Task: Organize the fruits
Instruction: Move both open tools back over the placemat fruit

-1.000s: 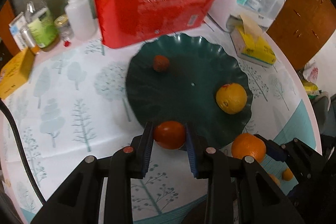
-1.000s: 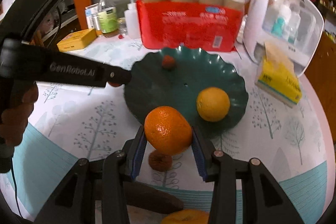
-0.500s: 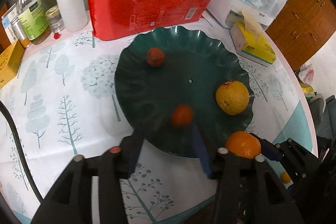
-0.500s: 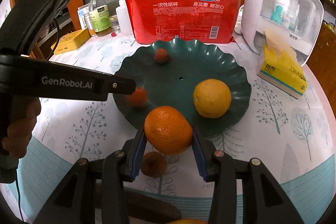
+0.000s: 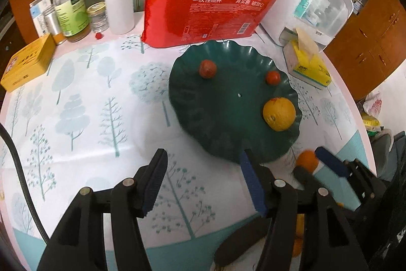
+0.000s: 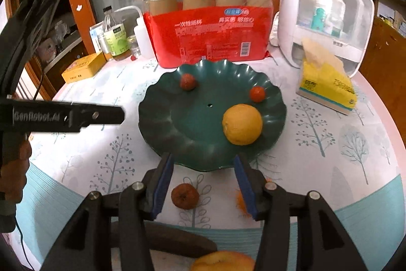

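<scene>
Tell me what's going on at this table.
A person holds a claw in each hand and is sorting fruit onto a green plate. The plate holds a yellow orange, a small red fruit and a dark red fruit. The left claw and right claw hang at its near edge, jaws opening, gripping nothing. An orange blur shows beside the right claw; a wrinkled brown fruit lies on the tablecloth.

A: Open passage? 
B: Bare counter (image 5: 83,118) left of green plate (image 5: 203,103). 
A: Obstructions? 
B: Red paper-cup pack (image 5: 203,9) behind plate; tissue box (image 5: 307,67) right; bottles (image 5: 73,12) far left.
</scene>
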### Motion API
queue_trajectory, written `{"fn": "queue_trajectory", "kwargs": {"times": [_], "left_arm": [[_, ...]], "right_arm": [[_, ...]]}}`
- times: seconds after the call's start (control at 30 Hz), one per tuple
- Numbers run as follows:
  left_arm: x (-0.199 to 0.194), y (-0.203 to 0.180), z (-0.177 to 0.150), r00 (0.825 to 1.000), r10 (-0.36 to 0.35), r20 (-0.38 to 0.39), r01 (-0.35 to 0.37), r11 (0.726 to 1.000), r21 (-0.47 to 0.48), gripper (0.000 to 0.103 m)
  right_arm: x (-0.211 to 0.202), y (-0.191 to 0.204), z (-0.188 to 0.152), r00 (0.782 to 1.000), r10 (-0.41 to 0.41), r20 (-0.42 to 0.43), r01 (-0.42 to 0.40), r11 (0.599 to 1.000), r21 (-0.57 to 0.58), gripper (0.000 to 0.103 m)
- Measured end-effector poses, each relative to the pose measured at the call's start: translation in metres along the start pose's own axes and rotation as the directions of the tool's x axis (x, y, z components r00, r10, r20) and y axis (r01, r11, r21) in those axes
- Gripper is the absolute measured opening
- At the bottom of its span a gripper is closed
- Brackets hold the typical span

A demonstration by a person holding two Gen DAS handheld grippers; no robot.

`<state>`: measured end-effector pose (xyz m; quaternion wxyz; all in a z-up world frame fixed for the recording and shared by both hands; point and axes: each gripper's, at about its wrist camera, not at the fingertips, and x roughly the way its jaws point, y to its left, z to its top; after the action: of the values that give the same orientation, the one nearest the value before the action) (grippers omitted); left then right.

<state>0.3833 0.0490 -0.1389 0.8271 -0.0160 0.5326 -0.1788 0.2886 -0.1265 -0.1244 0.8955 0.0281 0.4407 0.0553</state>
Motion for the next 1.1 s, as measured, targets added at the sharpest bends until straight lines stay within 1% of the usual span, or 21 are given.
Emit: {"fn": "queue_trajectory", "kwargs": {"times": [0.27, 0.5, 0.7, 0.9, 1.1], "left_arm": [[-0.038, -0.005, -0.037, 1.0, -0.026, 0.014, 0.026, 1.0, 0.004, 0.059], [-0.071, -0.014, -0.075, 0.998, -0.055, 0.026, 0.054, 0.998, 0.028, 0.059], [-0.09, -0.021, -0.11, 0.997, -0.072, 0.014, 0.071, 0.996, 0.054, 0.059], [-0.094, -0.027, -0.149, 0.996, -0.078, -0.035, 0.08, 0.995, 0.061, 0.059], [-0.096, -0.037, -0.174, 0.995, -0.067, -0.07, 0.072, 0.995, 0.062, 0.059]], "right_arm": [[-0.046, -0.012, -0.012, 0.999, -0.039, 0.033, 0.037, 0.997, 0.069, 0.051], [-0.095, -0.013, -0.043, 0.994, -0.098, 0.058, 0.089, 0.986, 0.139, 0.053], [-0.132, -0.011, -0.076, 0.988, -0.14, 0.067, 0.124, 0.972, 0.2, 0.056], [-0.157, -0.013, -0.119, 0.986, -0.165, 0.031, 0.151, 0.954, 0.257, 0.056], [-0.17, -0.025, -0.153, 0.985, -0.171, -0.012, 0.167, 0.942, 0.293, 0.056]]}}
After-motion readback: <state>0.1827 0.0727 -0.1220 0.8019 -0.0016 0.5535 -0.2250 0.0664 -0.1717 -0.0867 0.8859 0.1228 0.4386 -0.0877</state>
